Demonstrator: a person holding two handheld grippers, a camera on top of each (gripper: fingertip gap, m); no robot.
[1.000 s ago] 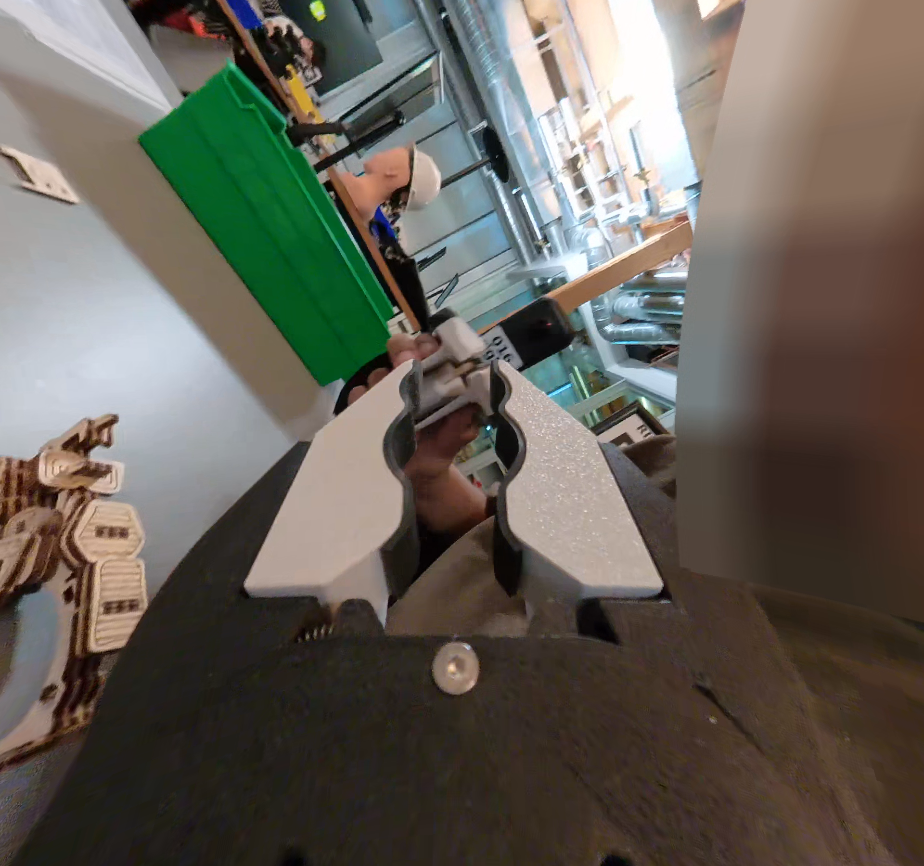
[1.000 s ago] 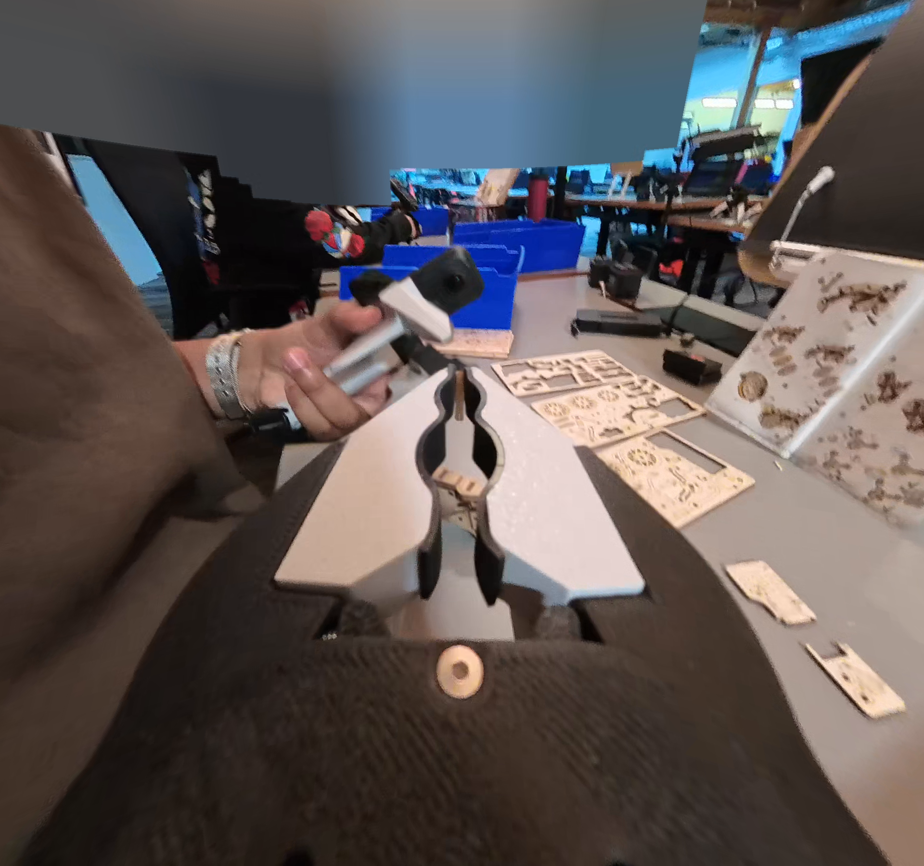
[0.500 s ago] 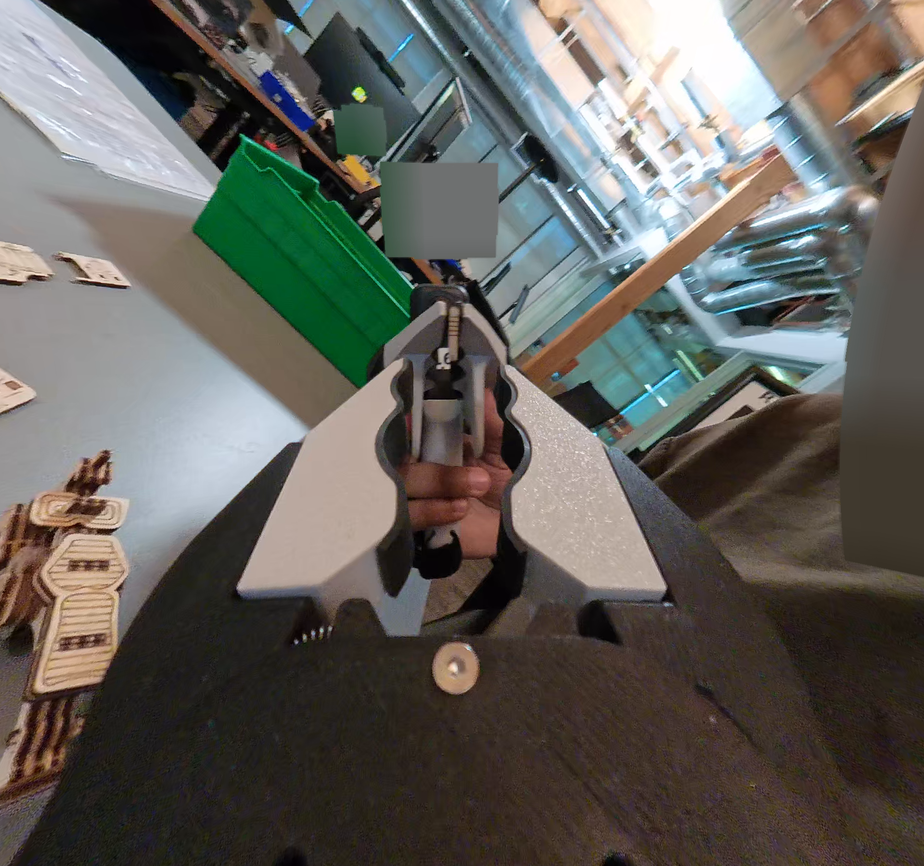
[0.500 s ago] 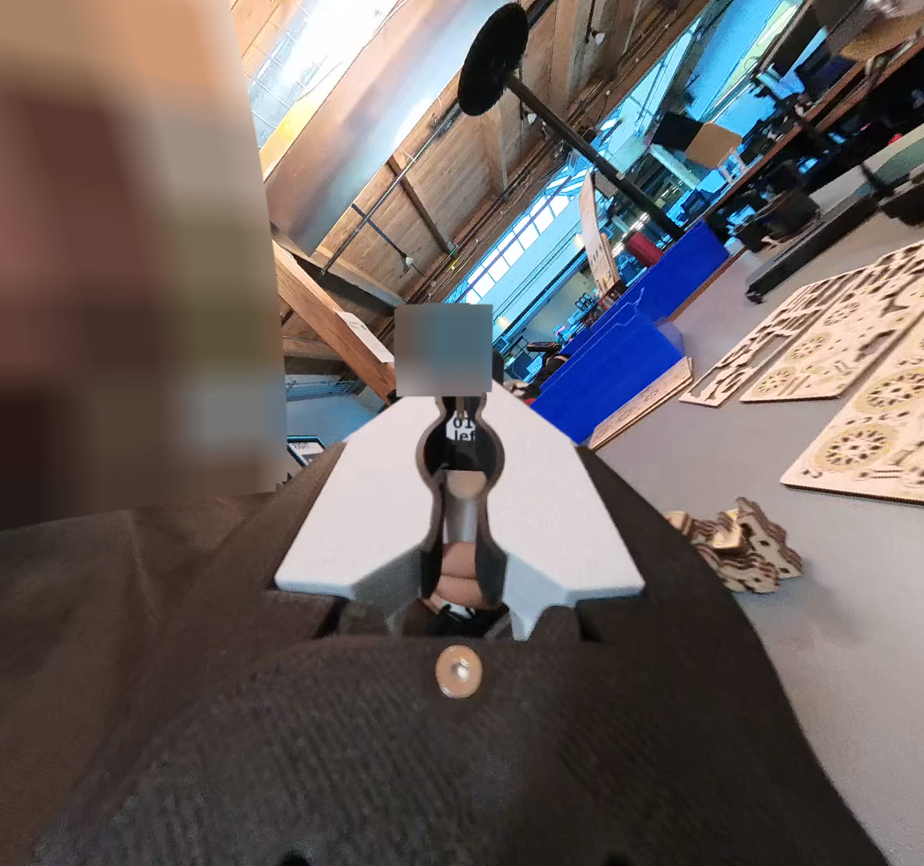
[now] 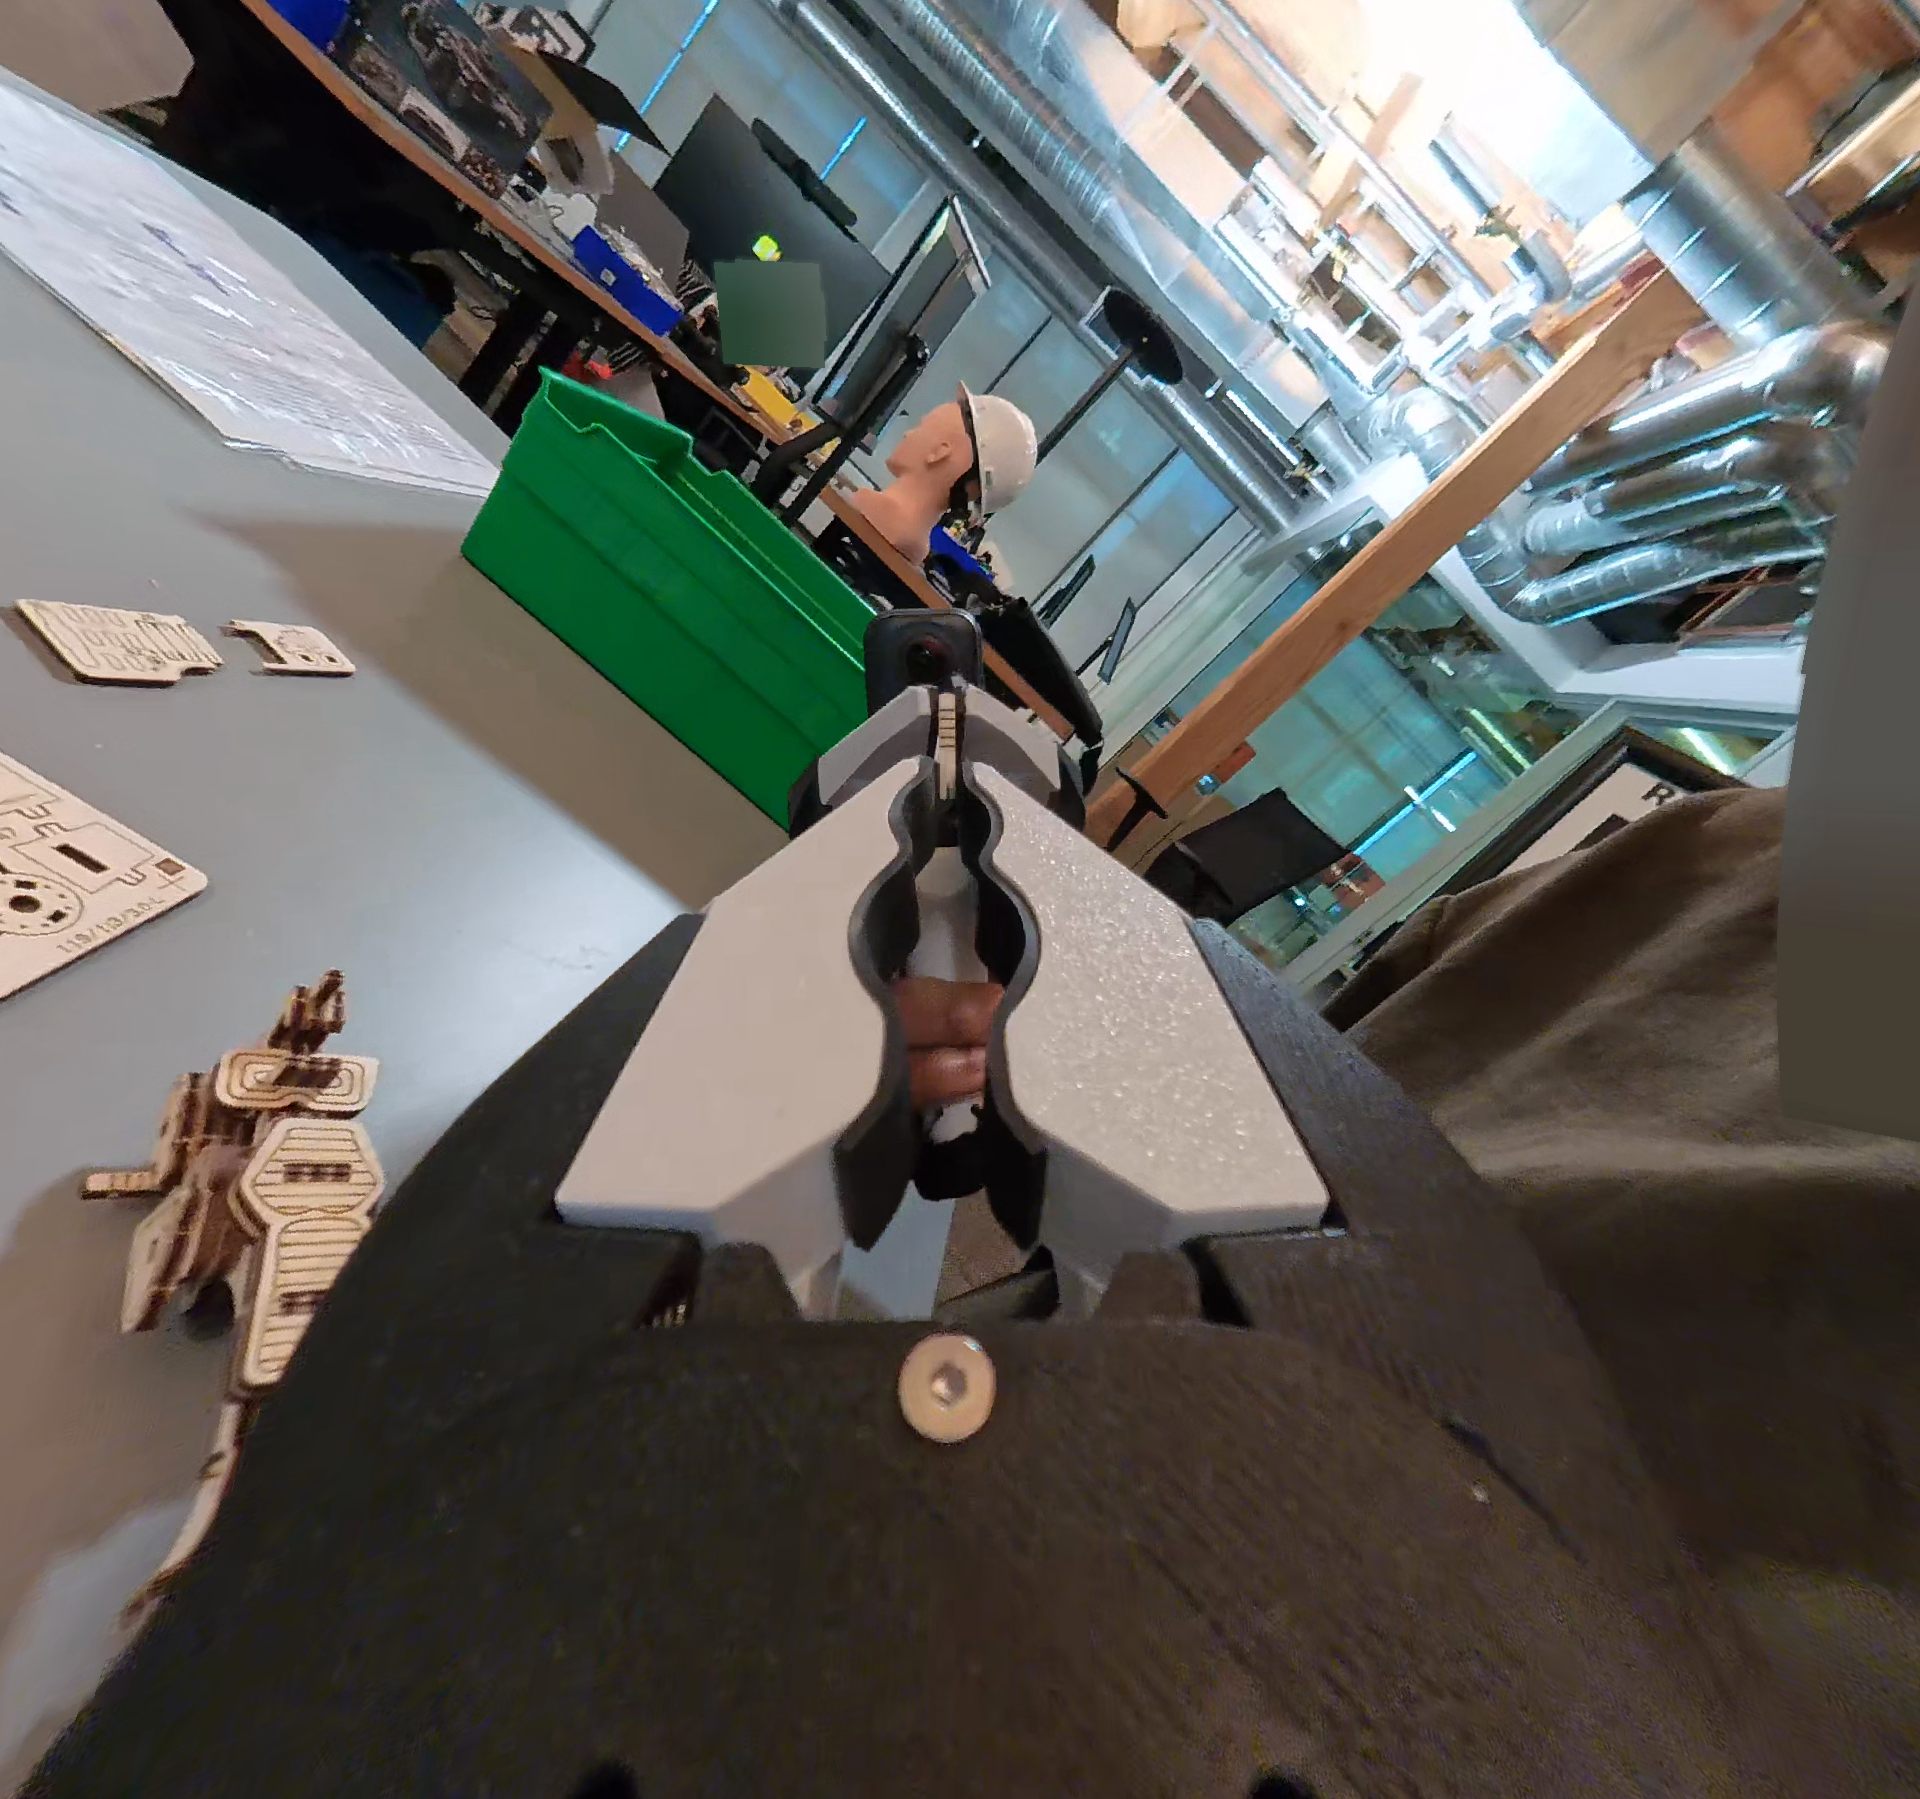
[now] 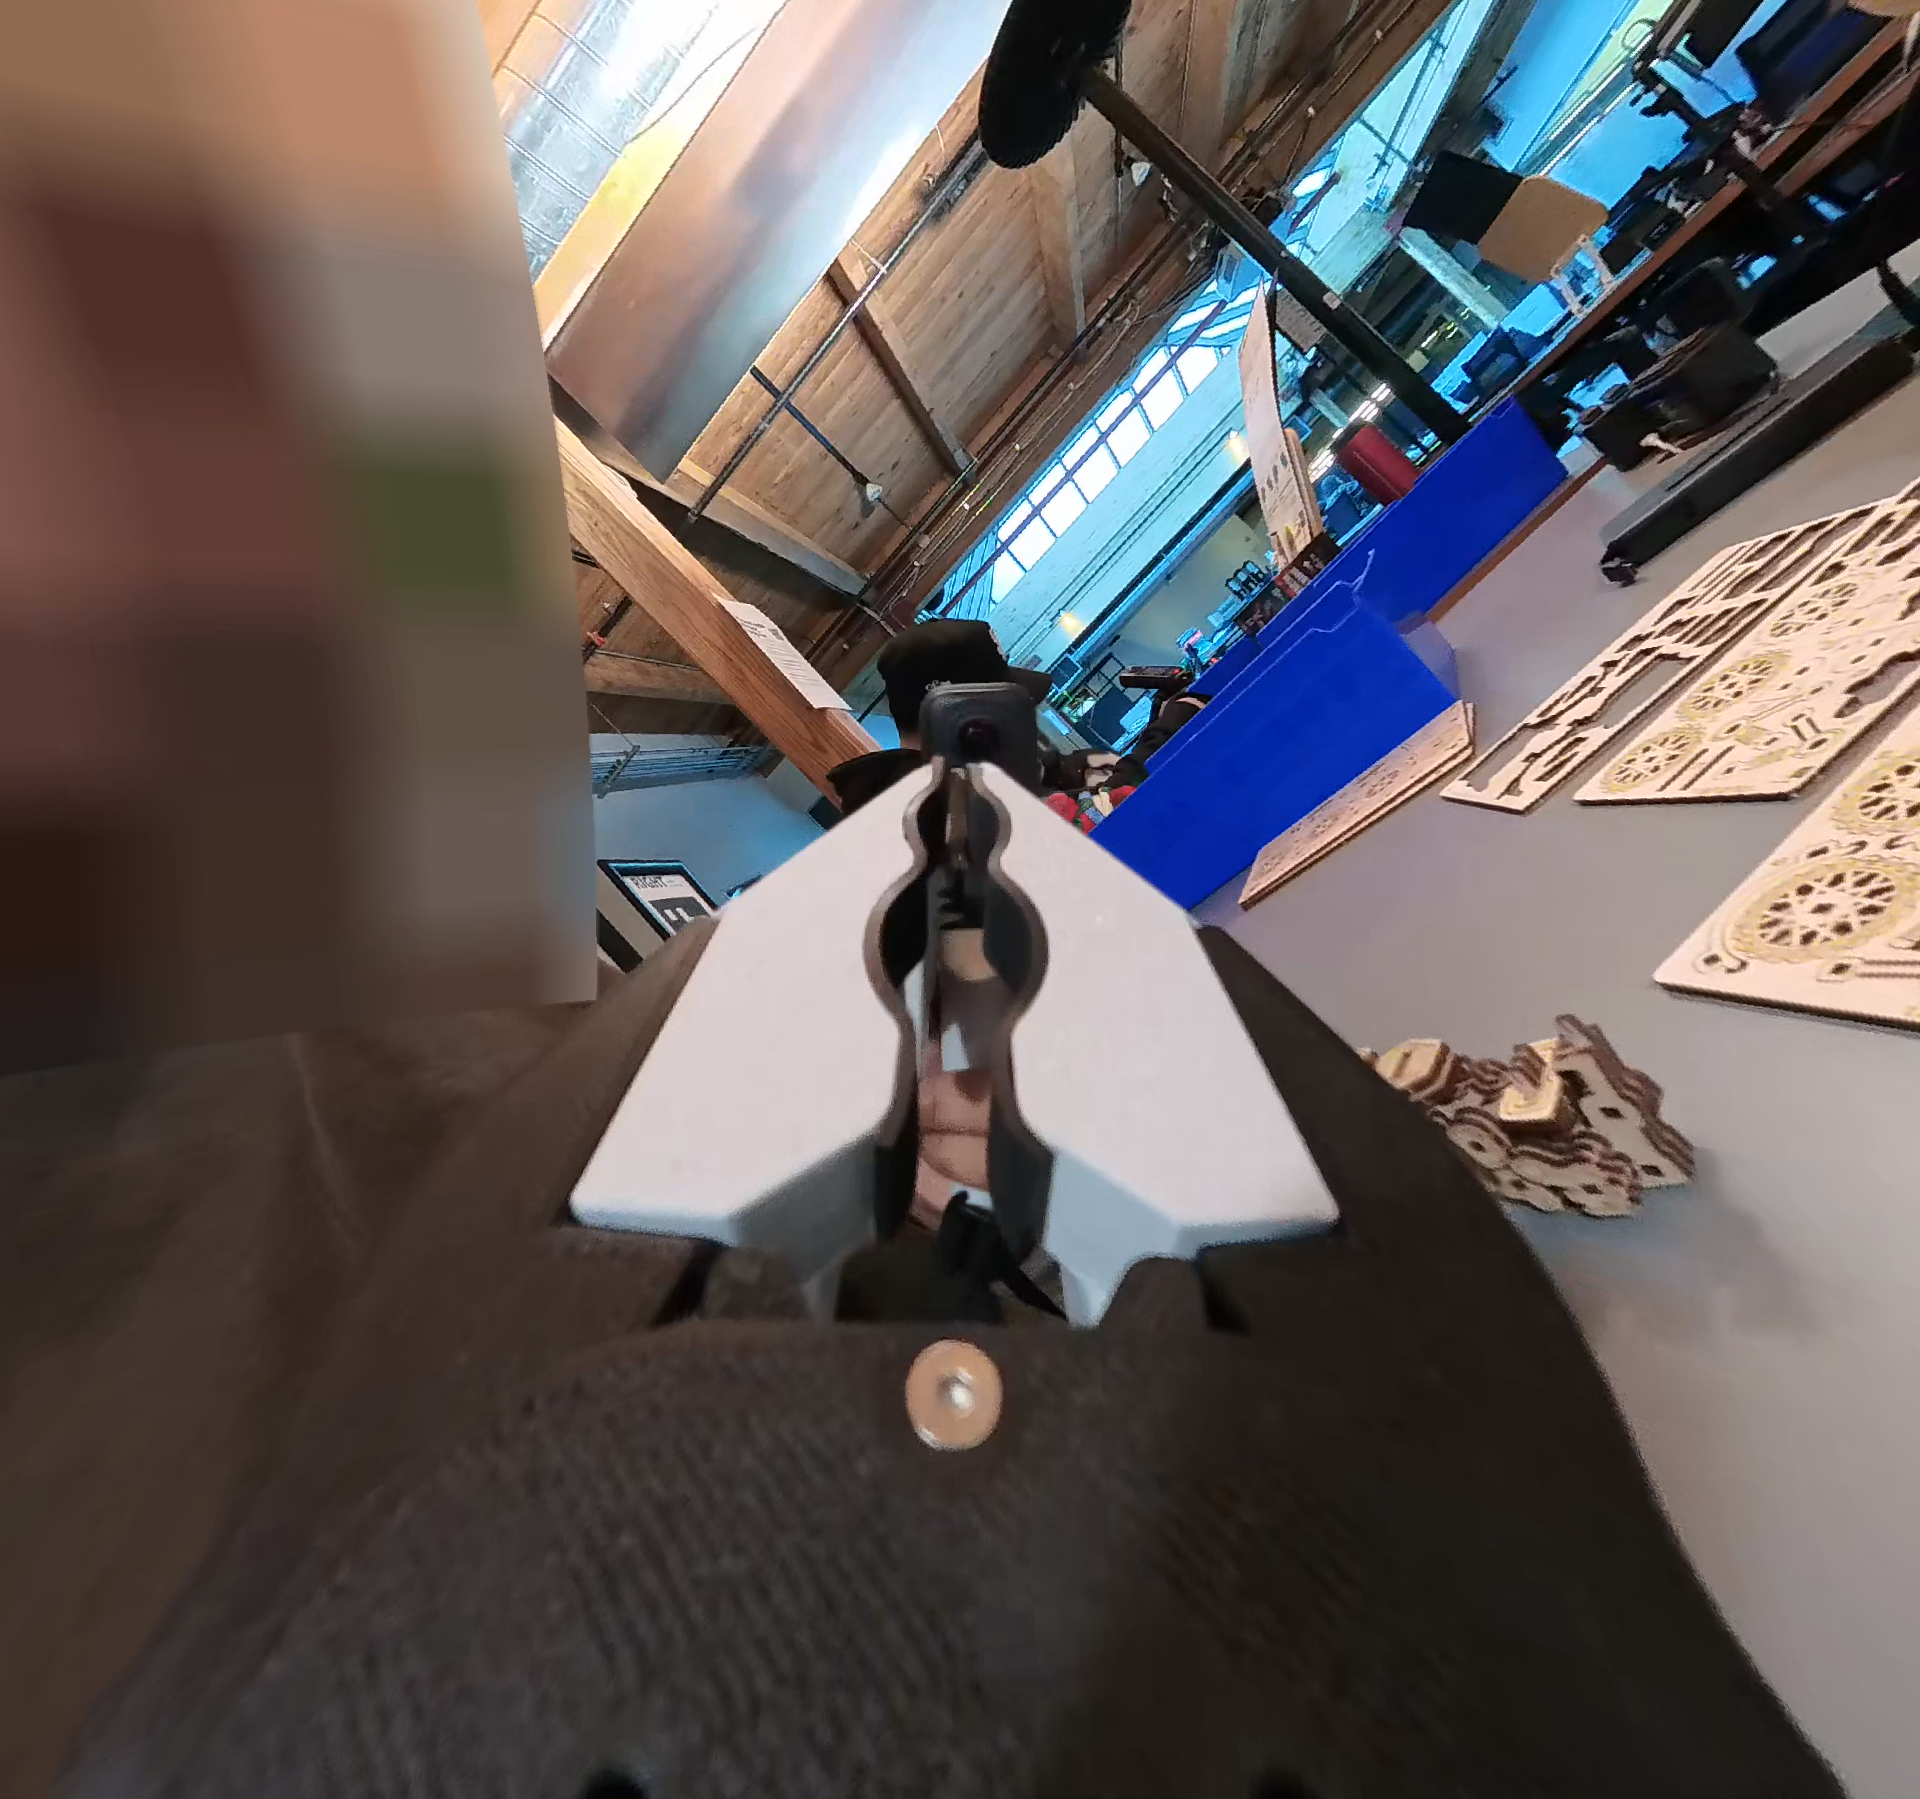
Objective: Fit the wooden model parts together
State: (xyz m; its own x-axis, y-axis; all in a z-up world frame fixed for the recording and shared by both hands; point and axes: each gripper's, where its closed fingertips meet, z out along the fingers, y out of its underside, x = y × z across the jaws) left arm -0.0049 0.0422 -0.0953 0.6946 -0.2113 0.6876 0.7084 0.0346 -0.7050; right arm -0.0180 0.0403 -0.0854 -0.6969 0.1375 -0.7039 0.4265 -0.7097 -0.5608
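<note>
My two grippers are raised off the grey table and point at each other, tip to tip. My left gripper [image 5: 945, 791] is closed on the lower end of a thin small wooden part [image 5: 945, 736], seen edge-on. My right gripper [image 6: 951, 778] is closed on the same part [image 6: 943, 902], which shows as a dark notched edge between its jaws. The right gripper also shows head-on in the left wrist view [image 5: 935, 710]. The partly built wooden model [image 5: 249, 1178] lies on the table below left, and it also shows in the right wrist view [image 6: 1538, 1136].
Laser-cut wooden sheets [image 6: 1766, 689] lie on the grey table [image 5: 416, 814], with another sheet [image 5: 62, 897] and two loose pieces [image 5: 120, 643] nearby. A green bin [image 5: 665, 586] and blue bins [image 6: 1299, 721] stand at the table edges. A paper sheet [image 5: 208, 315] lies farther back. The grippers are tip to tip, or close to it.
Both grippers swung up to face each other. My left gripper went from open to closed on the small part that the right gripper holds.
</note>
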